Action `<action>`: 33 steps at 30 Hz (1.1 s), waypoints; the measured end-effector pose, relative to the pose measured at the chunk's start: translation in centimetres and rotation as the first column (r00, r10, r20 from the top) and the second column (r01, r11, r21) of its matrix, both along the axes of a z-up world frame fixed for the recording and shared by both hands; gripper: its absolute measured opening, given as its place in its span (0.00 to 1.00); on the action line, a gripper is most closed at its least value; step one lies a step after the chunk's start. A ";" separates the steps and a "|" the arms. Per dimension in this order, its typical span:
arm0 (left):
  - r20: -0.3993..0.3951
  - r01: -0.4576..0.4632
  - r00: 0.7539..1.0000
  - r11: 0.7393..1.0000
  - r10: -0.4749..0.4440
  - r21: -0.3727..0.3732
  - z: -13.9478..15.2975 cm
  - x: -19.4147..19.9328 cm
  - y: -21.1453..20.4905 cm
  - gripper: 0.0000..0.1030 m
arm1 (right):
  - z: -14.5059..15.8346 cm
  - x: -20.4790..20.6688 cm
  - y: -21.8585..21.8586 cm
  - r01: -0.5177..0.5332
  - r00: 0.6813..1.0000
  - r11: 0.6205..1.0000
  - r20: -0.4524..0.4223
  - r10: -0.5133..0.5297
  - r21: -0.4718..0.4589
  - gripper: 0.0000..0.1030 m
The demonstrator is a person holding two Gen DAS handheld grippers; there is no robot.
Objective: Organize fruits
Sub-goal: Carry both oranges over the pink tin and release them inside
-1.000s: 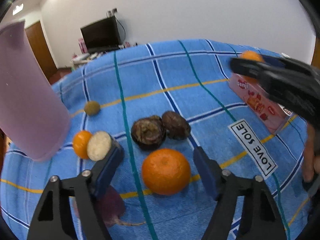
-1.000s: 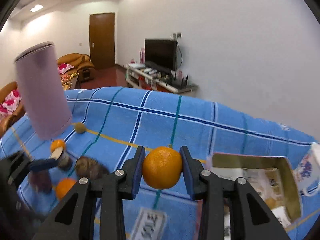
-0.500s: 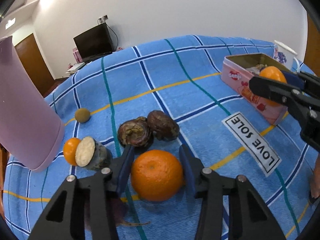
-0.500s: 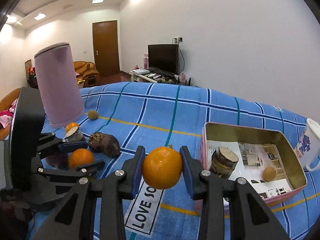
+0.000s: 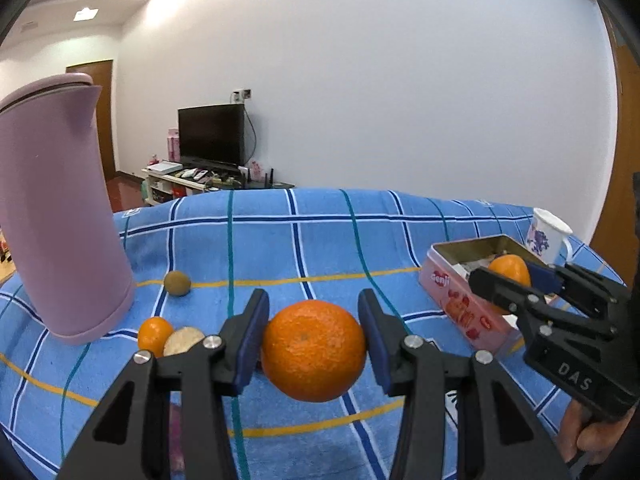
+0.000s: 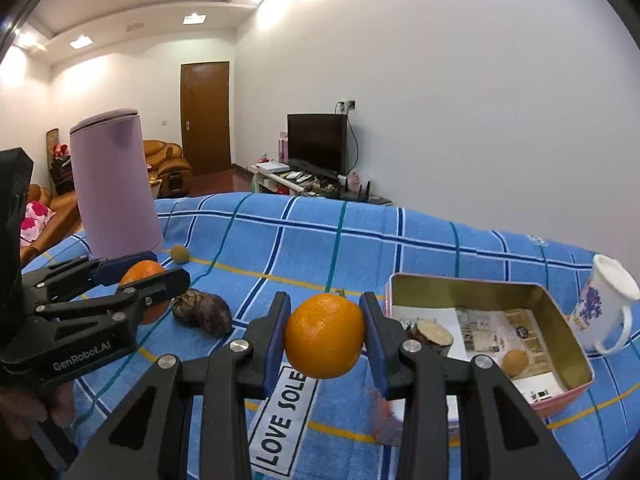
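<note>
The left gripper (image 5: 313, 345) is clenched on a large orange (image 5: 314, 350), held clear of the blue checked cloth (image 5: 320, 248). The right gripper (image 6: 325, 335) grips a second orange (image 6: 325, 336) at about nine o'clock from the pink tin (image 6: 560, 308), beside its rim. A small orange (image 5: 154, 335) and a cut root piece (image 5: 183, 342) sit at five o'clock from the lilac jug (image 5: 56, 216).

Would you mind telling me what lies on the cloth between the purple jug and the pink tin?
In the right wrist view, between jug and tin: a small brown fruit and two dark fruits.
</note>
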State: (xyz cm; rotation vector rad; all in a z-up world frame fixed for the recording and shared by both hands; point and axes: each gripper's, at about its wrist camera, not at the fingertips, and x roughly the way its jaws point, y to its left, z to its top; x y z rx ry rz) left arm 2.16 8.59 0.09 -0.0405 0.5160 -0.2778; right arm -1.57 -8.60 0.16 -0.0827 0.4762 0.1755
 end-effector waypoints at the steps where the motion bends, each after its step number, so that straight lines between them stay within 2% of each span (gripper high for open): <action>1: -0.001 -0.006 1.000 1.000 0.006 -0.008 -0.1 0.0 -0.1 0.47 | 0.1 0.0 0.0 -0.002 1.000 1.000 0.001 0.002 0.002 0.37; 9: 0.013 -0.019 1.000 0.999 0.019 -0.041 -0.1 -1.3 -1.4 0.47 | 0.9 -0.8 -0.2 0.019 0.999 0.999 0.045 -0.018 -0.025 0.37; 17: 0.002 -0.023 1.000 1.000 0.023 -0.022 -0.1 -1.8 -3.0 0.47 | 1.2 -1.0 -0.9 0.081 0.994 0.991 0.081 -0.073 -0.105 0.37; 24: 0.007 -0.003 1.000 1.000 0.003 0.000 0.2 -1.9 -5.1 0.47 | 1.0 -1.3 -3.9 0.141 0.988 0.982 0.081 -0.131 -0.128 0.37; 33: 0.004 0.034 0.999 0.999 -0.034 0.017 0.7 -1.9 -8.5 0.47 | 1.2 -1.7 -7.3 0.197 0.979 0.975 0.071 -0.191 -0.106 0.37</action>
